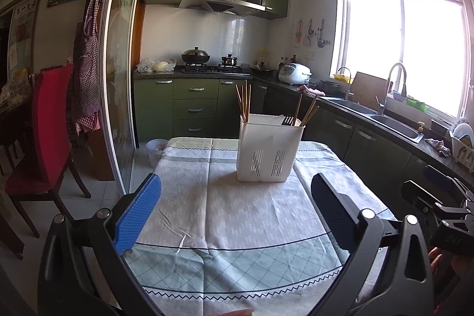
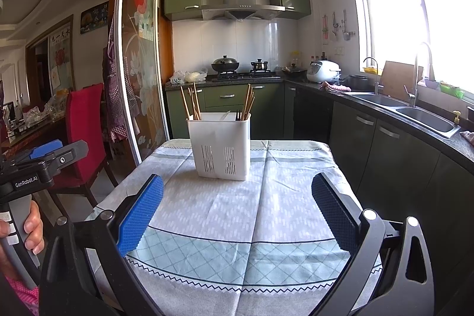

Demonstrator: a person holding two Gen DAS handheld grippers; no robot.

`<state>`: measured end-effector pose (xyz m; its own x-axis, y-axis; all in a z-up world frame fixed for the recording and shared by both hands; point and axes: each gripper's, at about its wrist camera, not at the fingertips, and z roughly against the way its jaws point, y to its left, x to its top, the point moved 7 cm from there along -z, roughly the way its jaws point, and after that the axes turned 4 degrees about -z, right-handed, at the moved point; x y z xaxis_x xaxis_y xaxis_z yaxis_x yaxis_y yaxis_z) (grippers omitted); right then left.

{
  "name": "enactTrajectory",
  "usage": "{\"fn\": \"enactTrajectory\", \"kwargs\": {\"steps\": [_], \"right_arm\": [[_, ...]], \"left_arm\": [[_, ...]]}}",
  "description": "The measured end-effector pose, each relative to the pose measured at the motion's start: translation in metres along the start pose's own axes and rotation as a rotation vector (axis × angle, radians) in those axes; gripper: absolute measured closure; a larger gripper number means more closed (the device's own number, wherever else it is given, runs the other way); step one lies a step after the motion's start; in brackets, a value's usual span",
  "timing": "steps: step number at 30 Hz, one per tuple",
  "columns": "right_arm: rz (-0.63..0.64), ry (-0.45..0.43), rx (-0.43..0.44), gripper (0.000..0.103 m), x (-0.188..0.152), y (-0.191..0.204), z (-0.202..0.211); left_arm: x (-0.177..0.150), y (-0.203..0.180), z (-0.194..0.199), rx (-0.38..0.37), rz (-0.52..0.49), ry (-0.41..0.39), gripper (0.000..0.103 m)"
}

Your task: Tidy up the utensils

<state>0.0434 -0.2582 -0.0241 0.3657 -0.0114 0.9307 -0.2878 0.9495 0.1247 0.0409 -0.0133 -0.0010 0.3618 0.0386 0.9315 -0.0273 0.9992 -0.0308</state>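
Utensil caddy (image 1: 270, 148): far middle of the desk (image 1: 225, 215), chopsticks (image 1: 243, 102) upright inside.
Left claw (image 1: 235, 216): spread wide, empty.
Right claw (image 2: 237, 215): likewise.
Approach: you pinch one stick low, lift straight.

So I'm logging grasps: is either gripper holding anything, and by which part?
Nothing is held. The left gripper and right gripper are both open and empty above the tablecloth.
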Motion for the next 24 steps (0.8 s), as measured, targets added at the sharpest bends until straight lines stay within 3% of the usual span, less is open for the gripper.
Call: {"fn": "enactTrajectory", "kwargs": {"steps": [12,19,24], "right_arm": [[0.001,0.004,-0.003,0.005,-0.001,0.0,-0.002],[0.001,0.012,-0.005,0.005,-0.005,0.0,-0.007],[0.001,0.023,-0.011,0.005,-0.007,-0.001,-0.012]], "left_arm": [[-0.001,-0.001,-0.002,-0.013,0.005,0.016,0.007],[0.0,-0.003,-0.002,0.007,-0.01,-0.015,0.007],[-0.004,-0.003,-0.011,-0.039,0.007,0.024,0.007]]}}
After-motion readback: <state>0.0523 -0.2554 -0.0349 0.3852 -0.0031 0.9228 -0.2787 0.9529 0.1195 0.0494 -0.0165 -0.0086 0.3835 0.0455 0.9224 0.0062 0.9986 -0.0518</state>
